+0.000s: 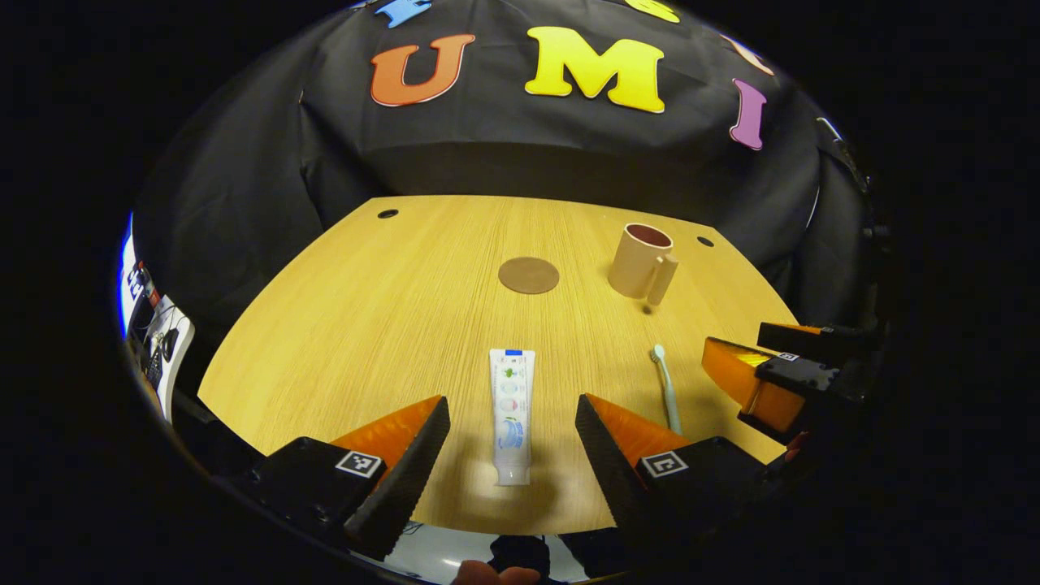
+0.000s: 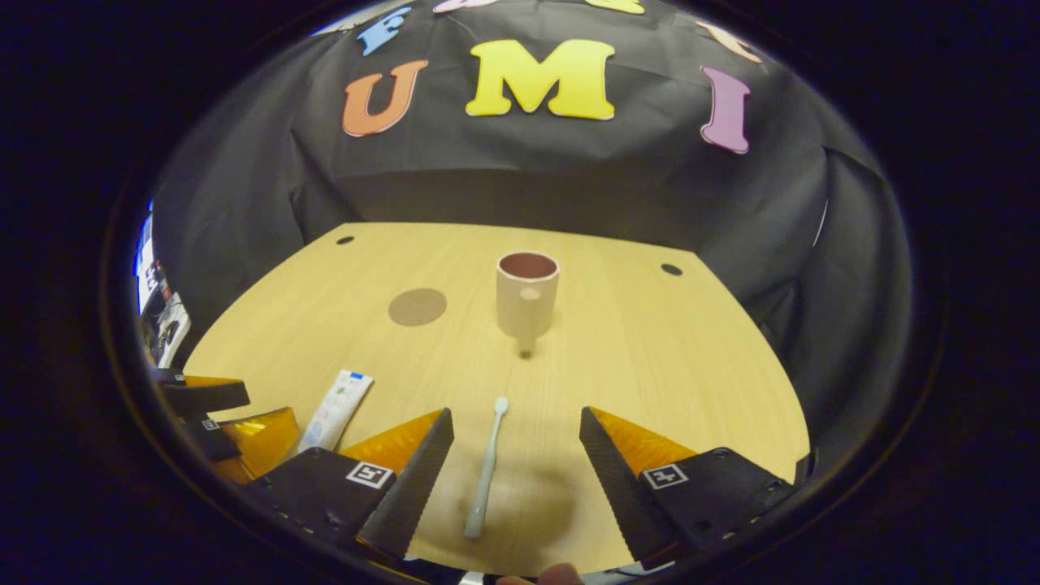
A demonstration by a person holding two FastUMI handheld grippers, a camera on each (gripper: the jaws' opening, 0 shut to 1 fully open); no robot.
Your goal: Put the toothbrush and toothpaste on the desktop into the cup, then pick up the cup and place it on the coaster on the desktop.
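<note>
A white toothpaste tube [image 1: 511, 414] lies flat on the wooden desktop [image 1: 390, 325], cap toward me, between the spread fingers of my left gripper [image 1: 512, 447], which is open and above it. A pale toothbrush [image 2: 486, 479] lies lengthwise between the fingers of my right gripper [image 2: 516, 455], also open. The beige cup [image 2: 526, 304] stands upright farther back, handle facing the right gripper. The round brown coaster [image 2: 417, 306] lies to its left. In the left gripper view, the toothbrush [image 1: 666, 390], cup [image 1: 642, 262], coaster [image 1: 528, 275] and right gripper [image 1: 756, 370] appear too.
The left gripper [image 2: 227, 422] shows at the lower left of the right gripper view, beside the toothpaste [image 2: 335, 410]. Small dark holes [image 1: 387, 214] mark the desktop's far corners. Black cloth walls surround the desk. Some equipment [image 1: 158, 341] sits off the left edge.
</note>
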